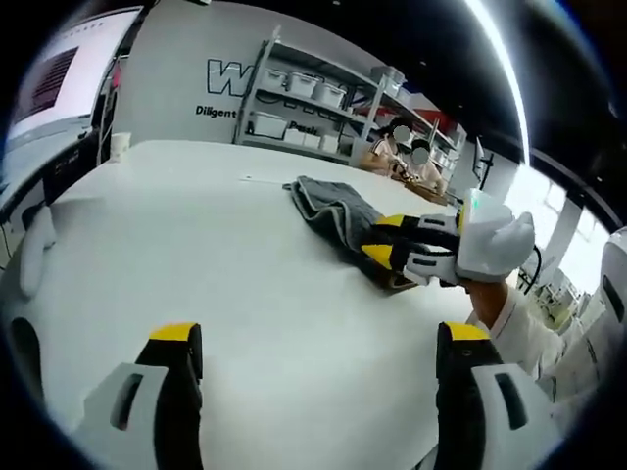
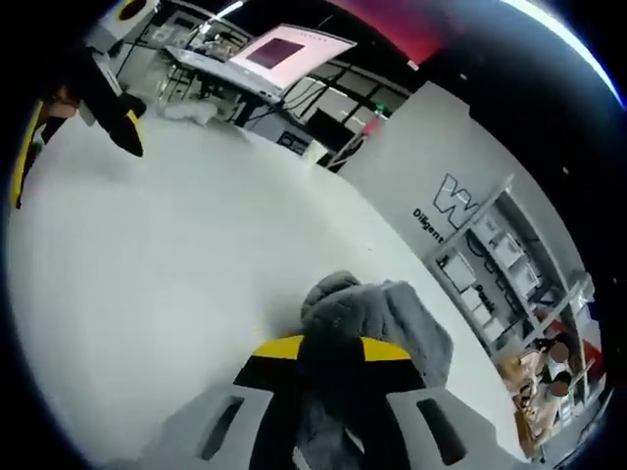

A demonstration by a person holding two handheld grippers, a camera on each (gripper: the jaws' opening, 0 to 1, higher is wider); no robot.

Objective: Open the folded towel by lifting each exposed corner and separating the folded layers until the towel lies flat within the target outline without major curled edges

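The grey towel [image 1: 338,217] lies folded and bunched on the white counter [image 1: 196,255], toward its far side in the left gripper view. The right gripper [image 1: 384,241], held in a white-gloved hand [image 1: 495,245], has its yellow-tipped jaws clamped on the near end of the towel; in the right gripper view the cloth [image 2: 377,318] is pinched between those jaws and rumples up beyond them. The left gripper [image 1: 318,338] hovers above bare counter well short of the towel, its jaws spread wide with nothing between them. Shelves [image 1: 304,103] with bins stand by the back wall
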